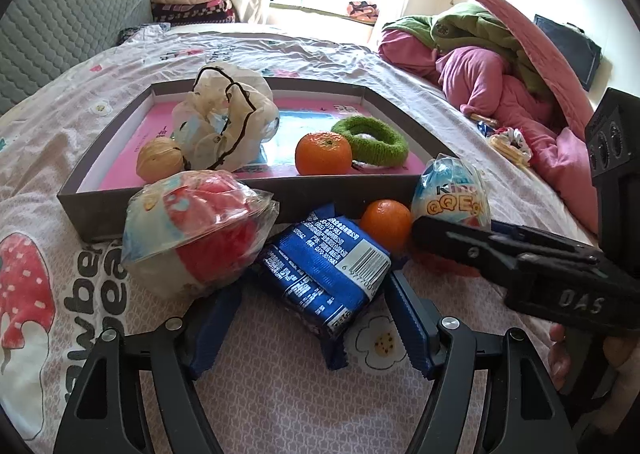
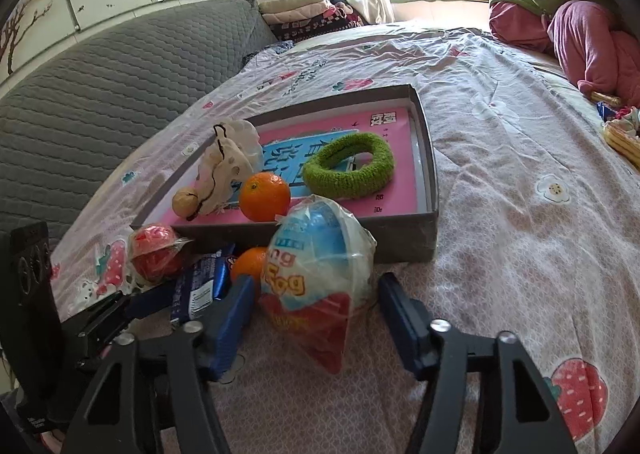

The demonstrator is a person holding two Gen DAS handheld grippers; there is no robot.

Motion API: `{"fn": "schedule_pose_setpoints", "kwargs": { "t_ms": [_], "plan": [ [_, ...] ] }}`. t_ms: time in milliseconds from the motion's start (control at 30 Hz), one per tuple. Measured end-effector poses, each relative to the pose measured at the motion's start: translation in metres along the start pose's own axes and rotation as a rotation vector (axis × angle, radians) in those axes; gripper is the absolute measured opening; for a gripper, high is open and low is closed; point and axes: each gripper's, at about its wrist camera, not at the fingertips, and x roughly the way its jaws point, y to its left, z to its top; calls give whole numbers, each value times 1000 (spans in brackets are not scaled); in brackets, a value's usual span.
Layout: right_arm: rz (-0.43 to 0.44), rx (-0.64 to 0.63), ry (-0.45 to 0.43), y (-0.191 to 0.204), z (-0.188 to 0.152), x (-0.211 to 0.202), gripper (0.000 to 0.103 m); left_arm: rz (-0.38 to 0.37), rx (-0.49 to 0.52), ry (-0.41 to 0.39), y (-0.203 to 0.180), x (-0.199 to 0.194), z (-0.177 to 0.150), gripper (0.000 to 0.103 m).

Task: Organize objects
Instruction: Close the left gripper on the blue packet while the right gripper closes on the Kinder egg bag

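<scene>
Egg (image 2: 316, 274) in crinkly wrap, on the bed just outside the box (image 2: 400, 238), between the spread fingers of the right gripper (image 2: 312, 330); likely to slip in that wrap, or nudge the orange (image 2: 246, 264) beside it. Left gripper (image 1: 316, 330) likewise agape around the blue pack (image 1: 324, 266), gripping nothing

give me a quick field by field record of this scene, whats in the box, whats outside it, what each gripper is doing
surface: bed with printed sheet
box: grey, open
in box: orange, walnut, green scrunchie, plastic bag
outside box: blue packet, second orange, wrapped egg, red wrapped toy
left gripper: open, either side of the blue packet
right gripper: open, either side of the wrapped egg
</scene>
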Motion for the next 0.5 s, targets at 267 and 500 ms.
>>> {"fn": "schedule_pose_setpoints", "kwargs": {
  "t_ms": [267, 500],
  "plan": [
    [-12, -25, -9, 4, 0, 1, 53, -9, -7, 4, 0, 8, 5, 77],
    [-7, -28, -23, 4, 0, -1, 53, 2, 2, 2, -2, 12, 7, 74]
  ]
}}
